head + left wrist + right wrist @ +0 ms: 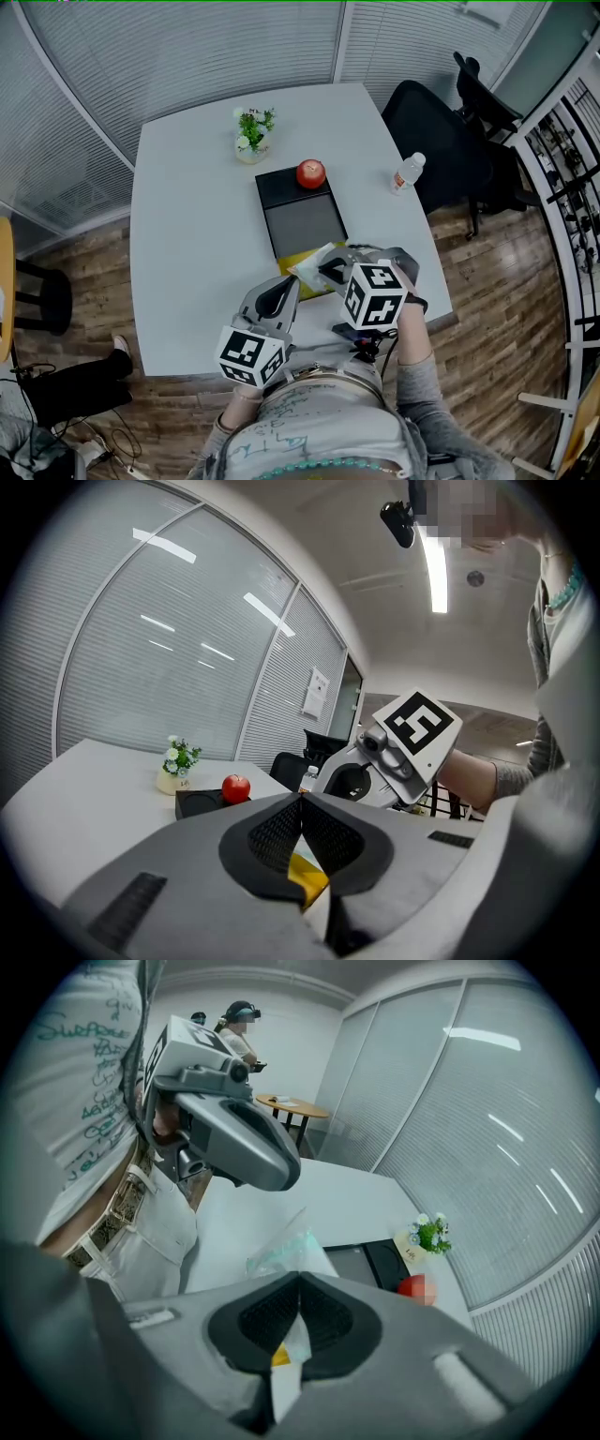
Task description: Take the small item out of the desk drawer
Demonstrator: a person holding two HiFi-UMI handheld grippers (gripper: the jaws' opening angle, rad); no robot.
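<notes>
Right gripper view gives me what the head view hides: the small clear bag, with a bit of yellow in it, runs down between the pads of the right gripper, whose jaws are clamped on it. In the head view I see the bag held over the near end of the pulled-out grey drawer, just beside the left gripper, whose jaws are also closed, with a yellow scrap showing in their gap. Behind the drawer, a red apple sits on the black box on the white table.
</notes>
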